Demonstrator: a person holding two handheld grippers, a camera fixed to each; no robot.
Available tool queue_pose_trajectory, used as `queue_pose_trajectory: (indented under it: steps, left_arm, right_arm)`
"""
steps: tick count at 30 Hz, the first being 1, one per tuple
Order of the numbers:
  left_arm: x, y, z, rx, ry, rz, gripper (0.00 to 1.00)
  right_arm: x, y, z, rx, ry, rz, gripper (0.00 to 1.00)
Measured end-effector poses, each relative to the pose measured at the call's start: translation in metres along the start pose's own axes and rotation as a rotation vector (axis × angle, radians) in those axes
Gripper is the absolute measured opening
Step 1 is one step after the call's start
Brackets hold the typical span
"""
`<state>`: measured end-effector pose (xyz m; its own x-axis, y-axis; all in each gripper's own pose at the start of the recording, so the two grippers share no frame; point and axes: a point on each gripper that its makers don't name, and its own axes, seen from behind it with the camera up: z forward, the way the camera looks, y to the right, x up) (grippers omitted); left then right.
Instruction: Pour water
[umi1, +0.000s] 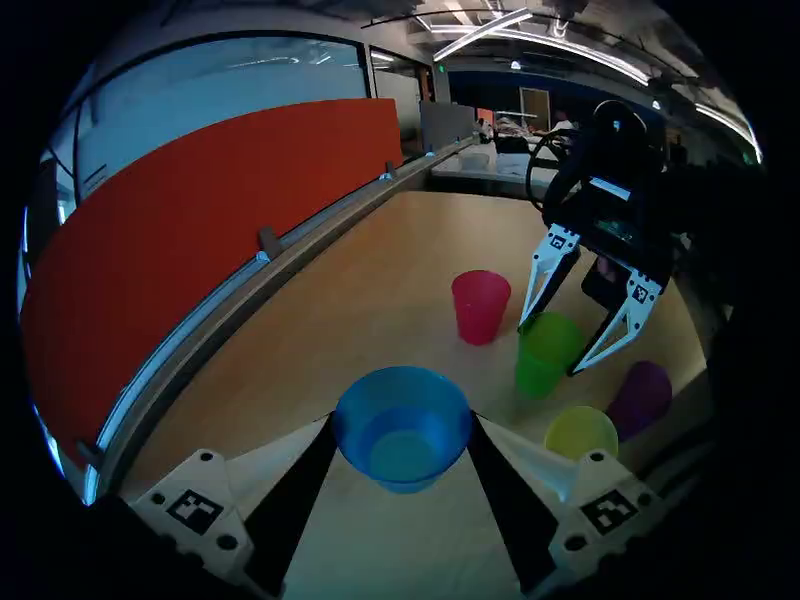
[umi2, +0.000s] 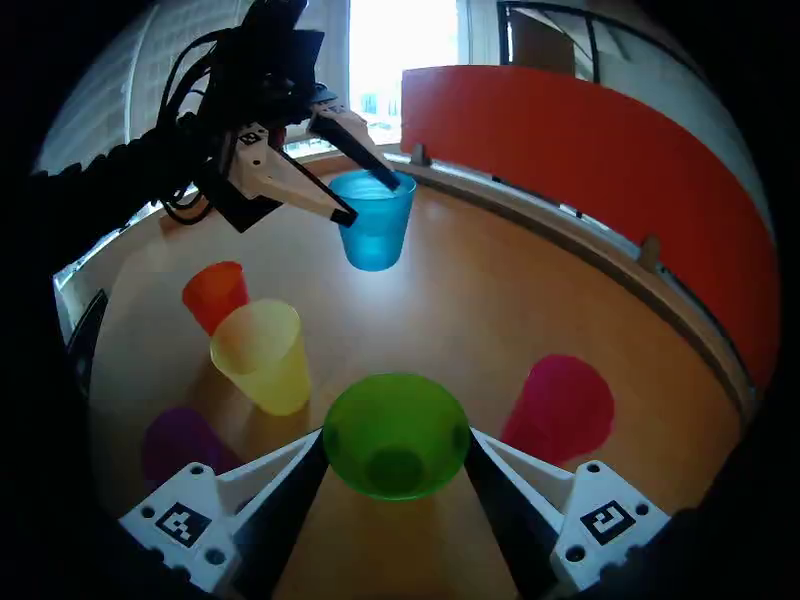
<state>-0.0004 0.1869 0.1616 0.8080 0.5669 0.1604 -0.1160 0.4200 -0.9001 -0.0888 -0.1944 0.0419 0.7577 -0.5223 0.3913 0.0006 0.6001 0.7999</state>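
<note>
A blue cup (umi1: 402, 450) sits between my left gripper's (umi1: 402, 425) fingers, which press on both its sides; there seems to be a little water at its bottom. From the right gripper view, the left gripper (umi2: 378, 200) holds this blue cup (umi2: 375, 235) upright above the wooden table (umi2: 470, 290). My right gripper (umi2: 396, 435) is shut on a green cup (umi2: 396, 450), also upright. In the left gripper view the right gripper (umi1: 550, 348) grips that green cup (umi1: 545, 360) at mid-table.
Around the green cup stand a pink cup (umi1: 480, 305), a yellow cup (umi1: 580, 432) and a purple cup (umi1: 640, 397). An orange cup (umi2: 215, 293) stands behind the yellow cup (umi2: 262, 355). A red partition (umi1: 200, 230) runs along the table's edge.
</note>
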Motion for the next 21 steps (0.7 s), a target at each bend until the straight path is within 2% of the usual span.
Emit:
queue_pose_trajectory:
  steps: [8,21]
  left_arm:
    - [0.005,0.002,-0.01,0.015,0.019,-0.01,0.89]
    - [0.02,0.009,-0.029,0.052,0.089,-0.06,0.88]
  right_arm:
    - [0.016,0.004,-0.013,-0.019,0.045,0.01,0.93]
    - [0.046,0.005,-0.04,-0.054,0.134,-0.002,0.93]
